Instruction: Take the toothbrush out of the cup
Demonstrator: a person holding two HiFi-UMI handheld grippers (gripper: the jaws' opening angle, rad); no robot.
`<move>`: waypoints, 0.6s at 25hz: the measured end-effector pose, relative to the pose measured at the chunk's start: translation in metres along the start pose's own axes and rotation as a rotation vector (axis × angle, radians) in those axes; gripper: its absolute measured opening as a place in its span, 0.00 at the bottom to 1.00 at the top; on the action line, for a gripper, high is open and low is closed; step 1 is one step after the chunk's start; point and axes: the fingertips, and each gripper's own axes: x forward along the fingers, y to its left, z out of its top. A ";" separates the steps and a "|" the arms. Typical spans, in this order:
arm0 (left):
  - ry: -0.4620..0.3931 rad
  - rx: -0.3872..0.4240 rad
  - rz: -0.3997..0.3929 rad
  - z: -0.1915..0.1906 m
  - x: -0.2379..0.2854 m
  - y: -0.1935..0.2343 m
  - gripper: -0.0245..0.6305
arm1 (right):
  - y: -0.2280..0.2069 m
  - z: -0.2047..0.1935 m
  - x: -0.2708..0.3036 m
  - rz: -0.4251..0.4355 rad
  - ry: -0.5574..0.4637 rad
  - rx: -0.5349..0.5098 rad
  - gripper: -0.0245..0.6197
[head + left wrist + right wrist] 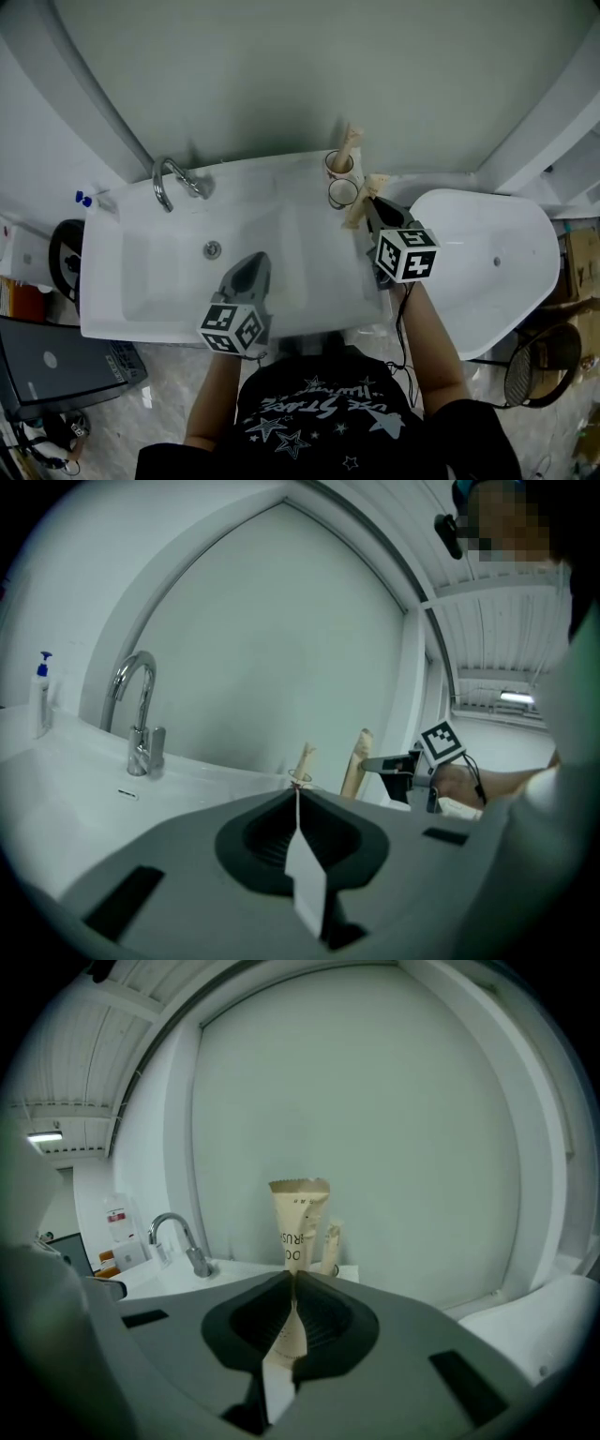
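Observation:
Two cups stand at the sink's back right corner: the far cup holds a beige wrapped toothbrush, and the near cup looks empty. My right gripper is shut on a second beige wrapped toothbrush, held upright just right of the near cup. In the right gripper view that packet rises from the closed jaws of the right gripper, with the other toothbrush behind it. My left gripper hovers over the basin, shut and empty. In the left gripper view the left gripper faces the held toothbrush.
A chrome faucet stands at the white sink's back left, with a soap bottle beyond it. A white rounded fixture lies to the right of the sink. A wire bin sits on the floor at the right.

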 end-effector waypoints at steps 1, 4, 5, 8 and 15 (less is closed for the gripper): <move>0.004 0.000 -0.002 -0.002 0.000 -0.001 0.07 | 0.002 -0.009 -0.003 0.010 0.035 -0.002 0.08; 0.013 -0.007 -0.007 -0.007 -0.001 -0.003 0.07 | 0.005 -0.037 -0.012 0.038 0.137 -0.010 0.08; 0.015 -0.010 -0.010 -0.009 -0.001 -0.005 0.07 | 0.005 -0.046 -0.015 0.043 0.167 -0.011 0.08; 0.024 -0.012 -0.021 -0.015 -0.002 -0.010 0.07 | 0.005 -0.074 -0.022 0.058 0.260 0.009 0.08; 0.037 -0.027 -0.022 -0.023 -0.001 -0.011 0.07 | 0.011 -0.129 -0.024 0.097 0.472 0.049 0.08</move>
